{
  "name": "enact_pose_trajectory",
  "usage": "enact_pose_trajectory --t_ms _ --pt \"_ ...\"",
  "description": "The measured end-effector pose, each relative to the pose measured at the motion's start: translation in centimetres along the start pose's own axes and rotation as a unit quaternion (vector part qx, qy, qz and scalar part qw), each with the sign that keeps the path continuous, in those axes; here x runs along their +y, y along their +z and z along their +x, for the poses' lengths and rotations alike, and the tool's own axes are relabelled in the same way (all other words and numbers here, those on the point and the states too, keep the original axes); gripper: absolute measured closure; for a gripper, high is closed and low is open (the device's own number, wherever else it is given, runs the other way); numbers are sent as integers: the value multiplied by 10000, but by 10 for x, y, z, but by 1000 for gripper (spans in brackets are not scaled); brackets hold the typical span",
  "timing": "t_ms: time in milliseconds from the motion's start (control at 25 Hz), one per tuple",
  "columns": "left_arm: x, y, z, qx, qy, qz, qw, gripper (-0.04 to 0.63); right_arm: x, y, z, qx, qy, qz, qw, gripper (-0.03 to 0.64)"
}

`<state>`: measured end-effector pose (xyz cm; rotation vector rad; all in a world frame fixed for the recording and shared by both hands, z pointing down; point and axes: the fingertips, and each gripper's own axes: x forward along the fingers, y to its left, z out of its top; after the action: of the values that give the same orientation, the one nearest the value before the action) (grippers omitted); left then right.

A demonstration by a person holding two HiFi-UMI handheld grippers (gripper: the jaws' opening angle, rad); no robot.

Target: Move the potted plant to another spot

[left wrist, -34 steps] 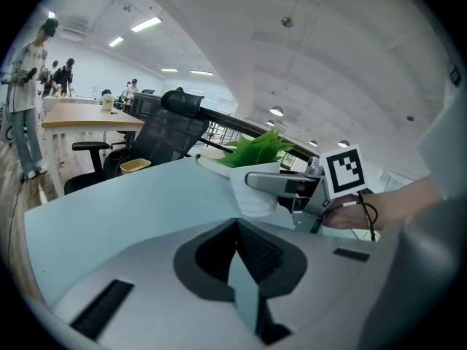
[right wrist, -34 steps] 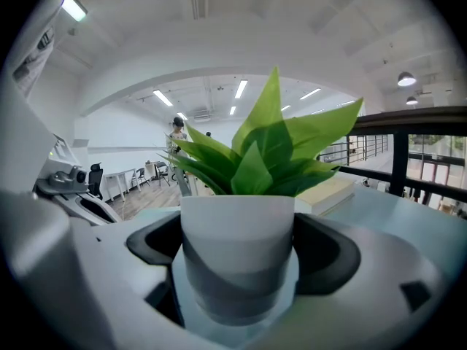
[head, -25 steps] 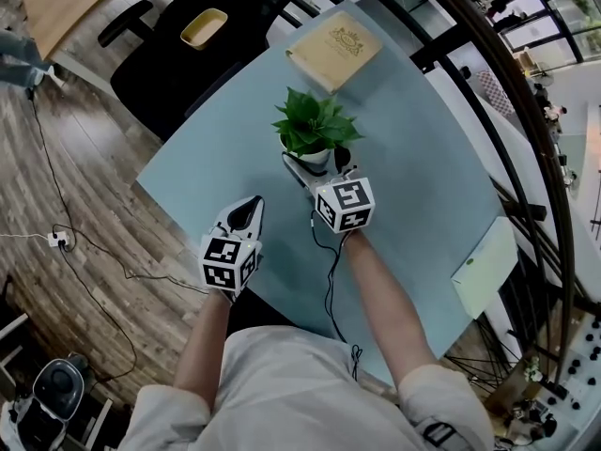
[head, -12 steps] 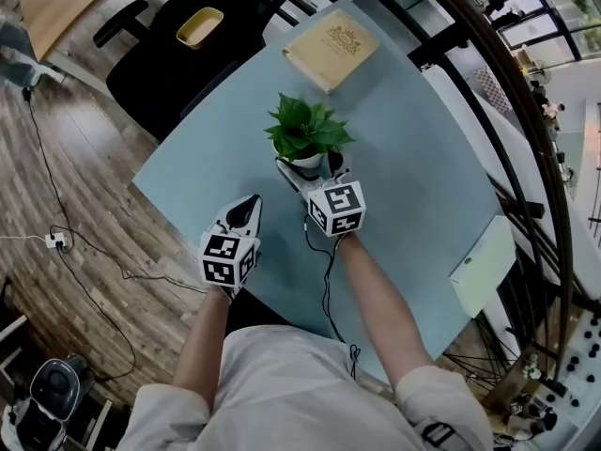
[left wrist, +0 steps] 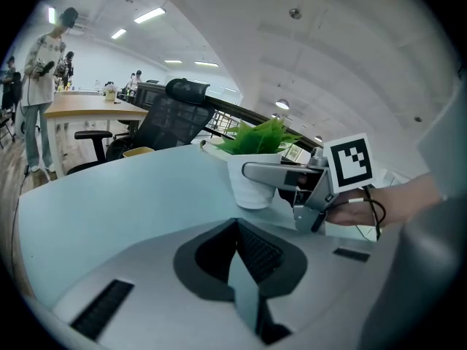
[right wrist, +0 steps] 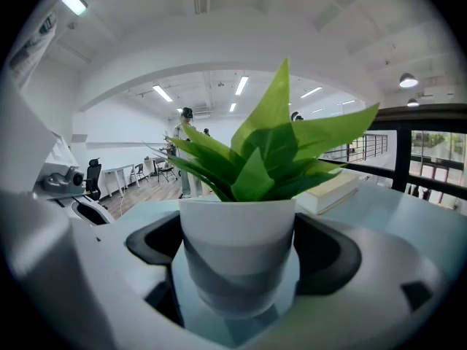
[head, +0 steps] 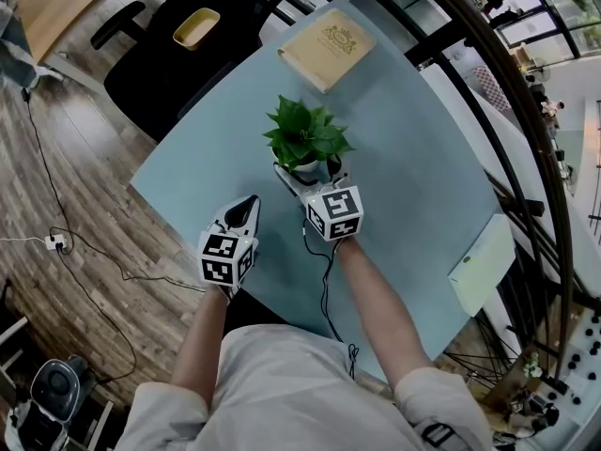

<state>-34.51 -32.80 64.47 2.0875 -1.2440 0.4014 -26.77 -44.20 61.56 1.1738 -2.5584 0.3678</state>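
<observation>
Since the frame a second back, the right gripper (head: 311, 176) and the round white pot (head: 308, 168) it carries have shifted a little toward the lower left of the head view. This opens the gap to the flat tan box (head: 329, 42) at upper centre. Left gripper (head: 252, 203): no change of place worth logging.

Right jaws: closed against the pot, one dark pad on each flank, as the right gripper view shows. Pot upright, long axis vertical, centred between the pads and directly ahead of the jaws. Whether its base is clear of the pale blue tabletop (head: 413, 158) or just skimming it cannot be told.

Left jaws: pressed together on nothing, lying lower left of the pot, near but apart. Your right hand is the only one on the load.

Contents: the pot holds a green leafy plant (head: 305, 134), its leaves spreading wider than the rim. A yellow dish (head: 197, 28) on the black chair (head: 150, 73) at upper left looks empty.

Judgement: the carry is under way, and bare tabletop lies to the right and lower centre. Keep the pot vertical so the leafy top does not tip it in the pads.
</observation>
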Motion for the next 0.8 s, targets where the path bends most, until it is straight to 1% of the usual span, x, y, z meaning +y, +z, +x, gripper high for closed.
enact_pose_trajectory --t_ms 400,800 --pt "-9 -7 6 84 -79 17 9999 584 2 -12 -14 115 -91 -68 9999 137" --pt "-12 -14 5 134 -68 11 9999 584 4 -23 -22 228 -145 -142 9995 137"
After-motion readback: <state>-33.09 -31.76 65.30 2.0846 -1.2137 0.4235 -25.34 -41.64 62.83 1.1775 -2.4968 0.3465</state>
